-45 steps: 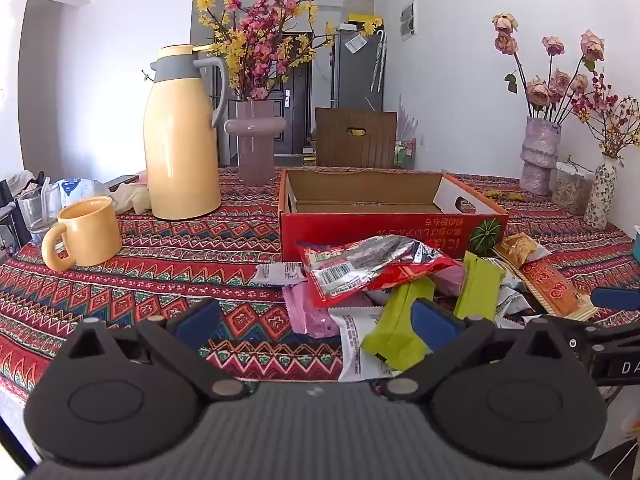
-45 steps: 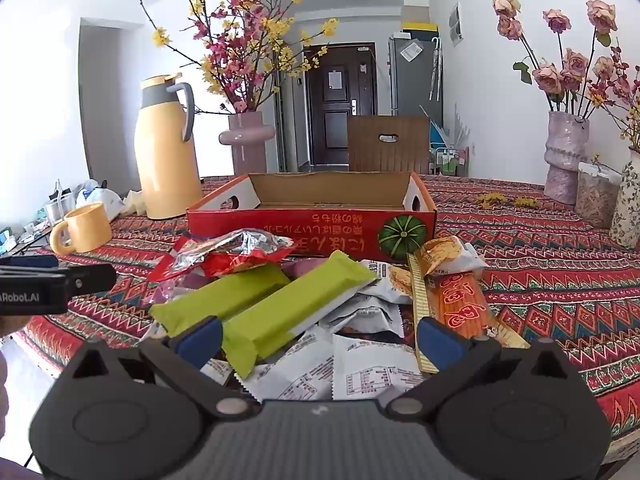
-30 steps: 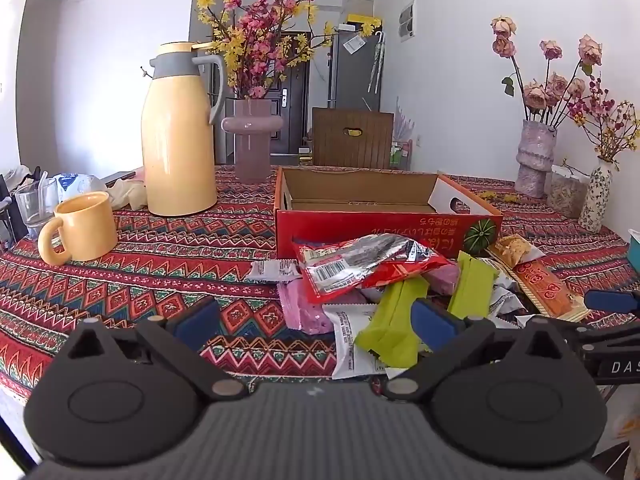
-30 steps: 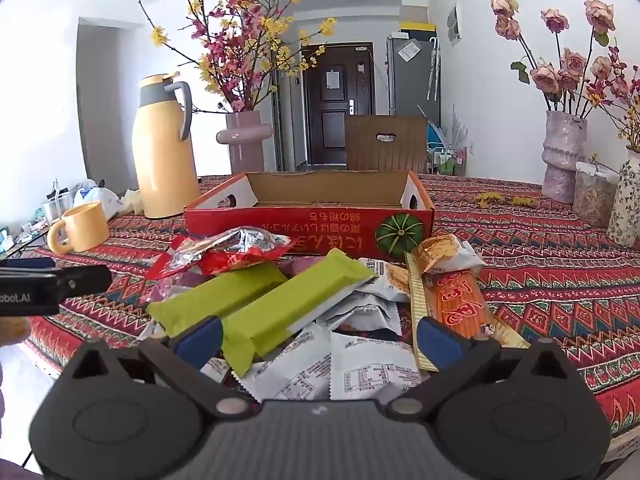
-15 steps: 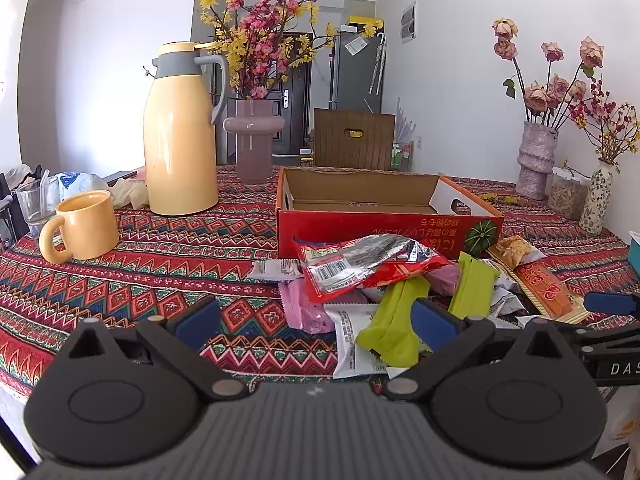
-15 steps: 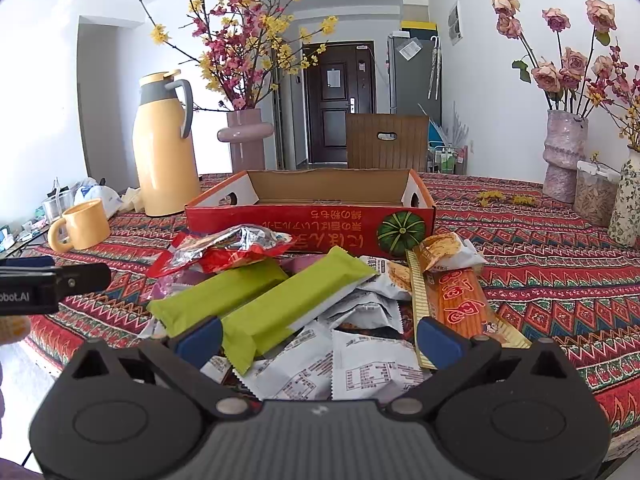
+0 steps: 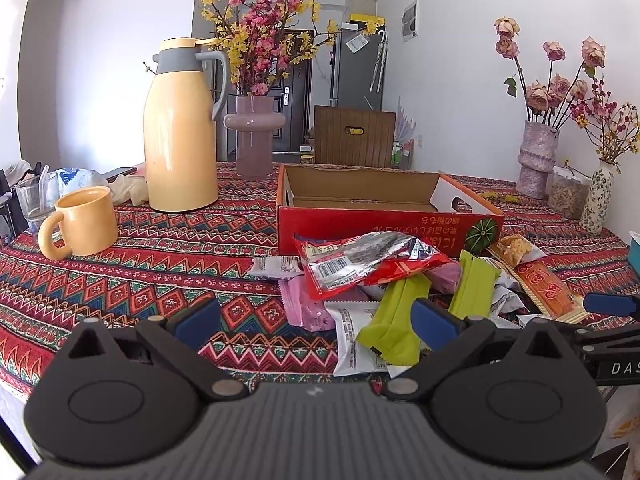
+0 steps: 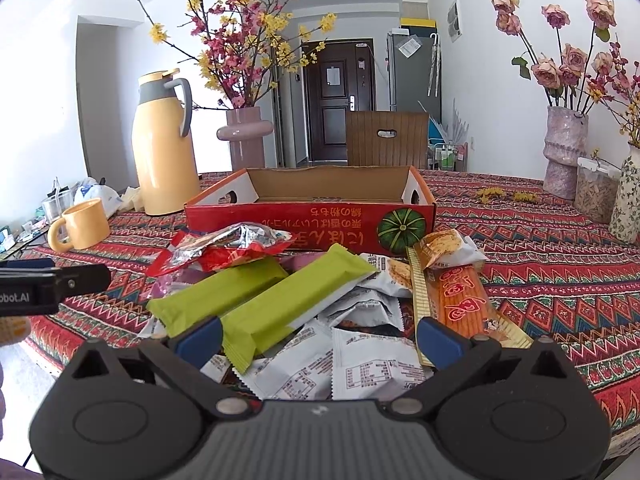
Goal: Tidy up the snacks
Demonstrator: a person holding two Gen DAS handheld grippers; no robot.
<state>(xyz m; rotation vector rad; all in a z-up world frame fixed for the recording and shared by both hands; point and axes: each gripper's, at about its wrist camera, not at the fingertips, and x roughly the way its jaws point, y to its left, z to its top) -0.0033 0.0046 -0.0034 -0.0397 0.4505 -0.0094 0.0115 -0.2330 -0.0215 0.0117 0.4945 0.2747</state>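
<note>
We log the bench (image 7: 160,264), covered in a red patterned cloth, from left to right. At far left stand a clear glass (image 7: 38,196) and a yellow mug (image 7: 86,222); behind them, a yellow thermos jug (image 7: 180,132) with a grey collar, upright, and just beside it a mauve vase (image 7: 254,140) of pink and yellow blossoms.

The left gripper (image 7: 312,322) hangs low over the near edge, jaws spread wide, nothing between its blue pads. Past it we see the snack pile (image 7: 380,292): a red foil bag (image 7: 368,262) on top, pink wrappers beneath it, white sachets toward the near edge.

Behind the pile and touching it sits the red cardboard box (image 8: 312,224), open-topped, with a pumpkin print on its front wall. We see no snacks inside it.

From the right wrist view, two green bars (image 8: 256,300) lie side by side, slanting across the pile, over the white sachets (image 8: 340,364). The right gripper (image 8: 320,340) is also spread wide and grips nothing; its left pad sits in front of the nearer green bar's end, contact not determinable. To the right lies a long orange packet (image 8: 464,300), with a small crinkled snack pouch (image 8: 444,250) at its far end.

At far right stand a textured pink vase (image 8: 564,152) of dried roses, a clear lidded container (image 8: 596,194), and a floral vase (image 8: 628,208).
</note>
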